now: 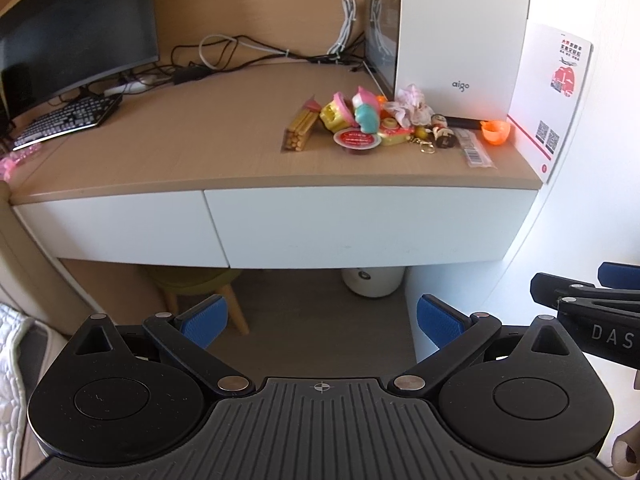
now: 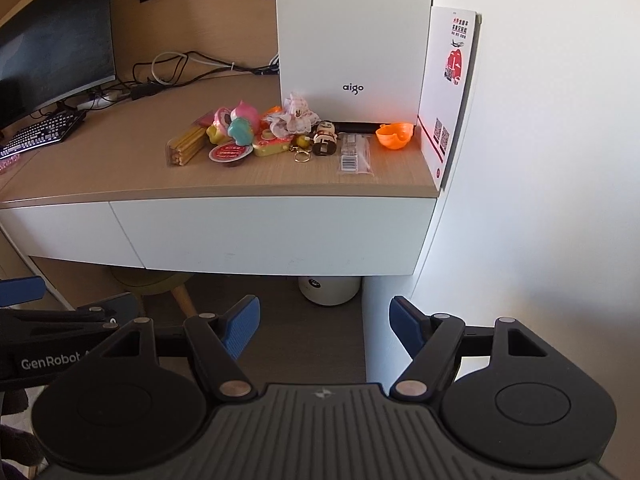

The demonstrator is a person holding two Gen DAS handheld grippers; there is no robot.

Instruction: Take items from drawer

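The white right-hand drawer (image 1: 368, 226) (image 2: 276, 234) under the wooden desk is closed, its front flush with the drawer beside it. On the desktop above lies a pile of small items (image 1: 368, 122) (image 2: 256, 132): a pack of yellow sticks, pastel toys, a red-lidded cup, a keyring figure, a barcoded packet and an orange cup (image 1: 496, 132) (image 2: 394, 135). My left gripper (image 1: 320, 322) hangs open in front of and below the drawer, nothing between its blue pads. My right gripper (image 2: 325, 328) is open too, empty, level with the left one.
A white computer case (image 1: 460, 32) (image 2: 354, 36) and a leaflet (image 1: 554, 92) stand at the desk's right end against the wall. A monitor (image 1: 76, 28), keyboard (image 1: 66, 120) and cables sit at the left. Under the desk are a white bin (image 1: 374, 280) and a wooden-legged stool (image 1: 200, 284).
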